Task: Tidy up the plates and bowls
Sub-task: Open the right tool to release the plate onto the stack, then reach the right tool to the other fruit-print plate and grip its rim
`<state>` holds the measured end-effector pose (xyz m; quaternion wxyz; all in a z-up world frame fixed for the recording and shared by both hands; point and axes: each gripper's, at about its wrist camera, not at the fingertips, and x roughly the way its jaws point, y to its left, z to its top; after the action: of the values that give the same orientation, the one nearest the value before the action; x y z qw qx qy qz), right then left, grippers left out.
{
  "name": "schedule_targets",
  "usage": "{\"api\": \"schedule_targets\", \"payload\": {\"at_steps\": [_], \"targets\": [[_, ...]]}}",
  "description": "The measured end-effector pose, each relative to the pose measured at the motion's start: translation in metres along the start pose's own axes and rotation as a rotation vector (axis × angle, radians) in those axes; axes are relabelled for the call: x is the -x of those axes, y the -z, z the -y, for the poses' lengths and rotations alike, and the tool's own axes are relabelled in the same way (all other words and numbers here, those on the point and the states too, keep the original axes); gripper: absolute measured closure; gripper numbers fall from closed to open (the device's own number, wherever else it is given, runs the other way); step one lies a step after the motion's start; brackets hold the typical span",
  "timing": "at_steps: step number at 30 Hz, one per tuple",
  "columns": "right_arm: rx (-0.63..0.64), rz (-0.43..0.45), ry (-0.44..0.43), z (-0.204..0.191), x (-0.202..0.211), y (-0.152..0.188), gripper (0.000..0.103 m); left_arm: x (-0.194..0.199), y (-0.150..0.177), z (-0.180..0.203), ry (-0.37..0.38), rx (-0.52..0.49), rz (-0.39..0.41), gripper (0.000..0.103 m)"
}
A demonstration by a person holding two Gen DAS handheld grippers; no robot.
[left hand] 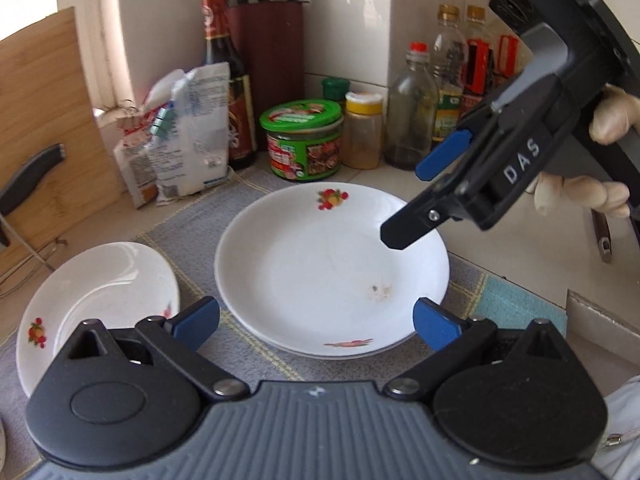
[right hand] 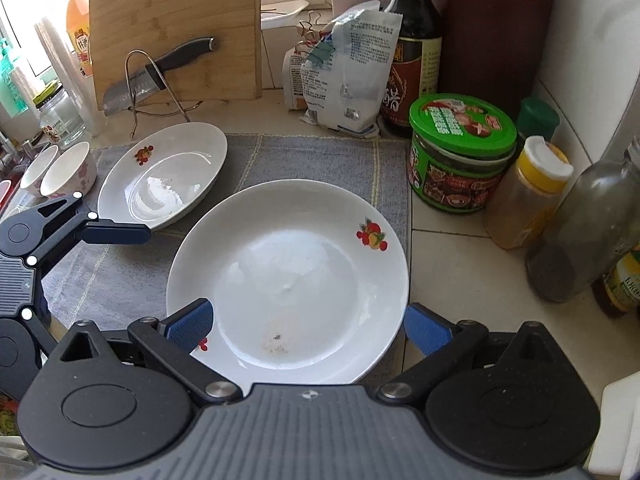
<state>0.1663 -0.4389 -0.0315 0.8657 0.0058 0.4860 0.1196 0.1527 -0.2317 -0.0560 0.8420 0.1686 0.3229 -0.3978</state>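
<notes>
A large white plate with fruit prints (left hand: 332,268) (right hand: 288,280) lies on a grey cloth mat (right hand: 312,160); another plate's rim shows under it. A second white plate (left hand: 100,296) (right hand: 164,176) lies to its left on the mat. Two small white bowls (right hand: 60,172) stand at the mat's far left. My left gripper (left hand: 316,320) is open and empty, just above the big plate's near edge. My right gripper (right hand: 308,320) is open and empty, its fingers over the big plate's near rim; it also shows at the right in the left wrist view (left hand: 424,200).
Behind the mat stand a green-lidded jar (right hand: 460,152), a yellow-capped spice jar (right hand: 528,196), sauce bottles (right hand: 412,40), oil bottles (left hand: 452,80) and a plastic bag (right hand: 344,76). A bamboo cutting board (right hand: 176,28) with a knife (right hand: 160,68) on a wire rack stands at the back left.
</notes>
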Motion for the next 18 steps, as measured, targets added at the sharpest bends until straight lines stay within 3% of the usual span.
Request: {"api": "schedule_targets", "payload": {"at_steps": [8,18], "targets": [[0.13,0.08,0.08,-0.037,0.005,-0.005,0.0,0.034,0.019,-0.019,-0.117,0.126,0.026,0.001],[0.131,0.127,0.008,-0.097,-0.009,-0.012,0.0,0.079,0.067,-0.063,-0.347,0.341,0.007,0.001]]}}
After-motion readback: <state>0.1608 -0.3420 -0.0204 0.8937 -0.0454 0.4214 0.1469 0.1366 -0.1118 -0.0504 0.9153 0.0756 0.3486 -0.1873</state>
